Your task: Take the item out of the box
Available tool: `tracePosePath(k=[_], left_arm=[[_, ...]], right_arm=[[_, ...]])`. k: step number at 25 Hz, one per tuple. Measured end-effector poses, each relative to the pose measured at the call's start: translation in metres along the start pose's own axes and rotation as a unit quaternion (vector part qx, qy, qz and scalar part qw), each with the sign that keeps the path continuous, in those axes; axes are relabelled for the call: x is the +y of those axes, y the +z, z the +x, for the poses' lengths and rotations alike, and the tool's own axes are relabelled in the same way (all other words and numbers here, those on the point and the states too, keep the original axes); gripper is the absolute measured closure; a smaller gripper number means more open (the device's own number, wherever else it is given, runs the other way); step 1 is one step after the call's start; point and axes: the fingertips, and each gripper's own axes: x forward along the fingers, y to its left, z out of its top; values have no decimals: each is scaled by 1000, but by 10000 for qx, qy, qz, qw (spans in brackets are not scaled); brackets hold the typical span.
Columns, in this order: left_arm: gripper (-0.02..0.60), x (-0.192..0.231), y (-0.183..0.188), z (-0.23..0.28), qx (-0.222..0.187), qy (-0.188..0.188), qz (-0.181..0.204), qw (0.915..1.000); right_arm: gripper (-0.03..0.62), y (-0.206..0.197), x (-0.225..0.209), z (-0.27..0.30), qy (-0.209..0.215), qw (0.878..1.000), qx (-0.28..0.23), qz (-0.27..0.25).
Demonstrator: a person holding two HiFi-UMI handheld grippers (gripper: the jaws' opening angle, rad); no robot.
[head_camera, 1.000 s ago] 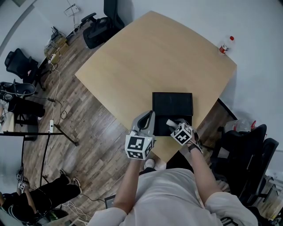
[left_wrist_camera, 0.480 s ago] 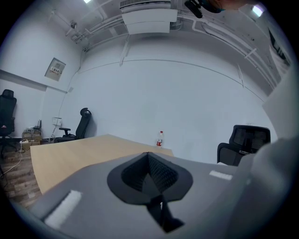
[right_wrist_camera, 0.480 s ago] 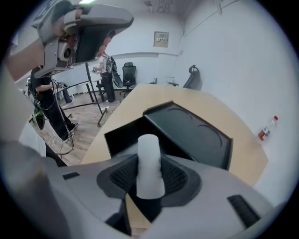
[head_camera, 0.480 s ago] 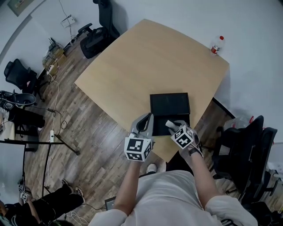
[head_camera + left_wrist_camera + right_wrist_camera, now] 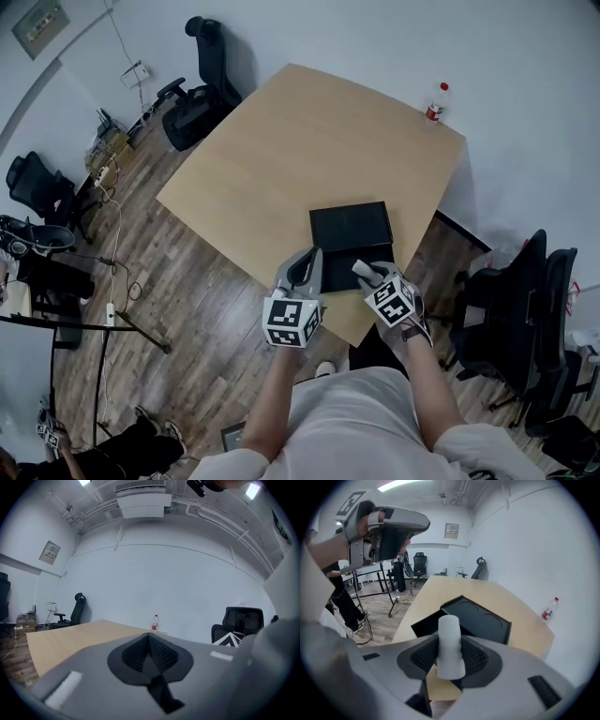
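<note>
A black box (image 5: 350, 225) lies open near the front edge of the wooden table (image 5: 281, 159); in the right gripper view the black box (image 5: 480, 618) sits just beyond the jaws. My right gripper (image 5: 367, 272) is shut on a white cylinder (image 5: 361, 269), held above the box's near side. The right gripper view shows the white cylinder (image 5: 450, 644) upright between the pads of the right gripper (image 5: 450, 657). My left gripper (image 5: 305, 265) hovers beside the box's left near corner. Its own view shows the left gripper (image 5: 149, 649) shut with nothing in it.
A water bottle (image 5: 433, 101) with a red label stands at the table's far corner. Office chairs stand at the back left (image 5: 202, 66) and at the right (image 5: 525, 309). Cables and stands lie on the wooden floor at the left (image 5: 103, 281).
The head view has shifted, so the table sits differently in frame. The right gripper with the white cylinder has drawn slightly nearer to the person, away from the box. The left gripper stays alongside.
</note>
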Motion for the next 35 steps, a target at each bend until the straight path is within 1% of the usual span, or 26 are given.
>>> tracePosePath(k=[7, 14, 22, 26, 35], left_arm=[[574, -11, 7, -7, -96, -119, 110, 9998], [574, -17, 17, -13, -187, -180, 223, 9994], [574, -19, 31, -20, -336, -149, 234, 9990], [574, -23, 40, -23, -423, -156, 258, 9986], [574, -26, 66, -31, -642, -183, 238, 9975]], right_arm=[[439, 17, -10, -34, -482, 9981, -376, 112], [441, 43, -24, -75, -975, 9893, -973, 484], [441, 80, -35, -117, -1319, 9727, -1734, 804], [441, 94, -38, -136, -1440, 9642, -2001, 971], [441, 123, -42, -182, -1768, 9393, -2609, 1355]])
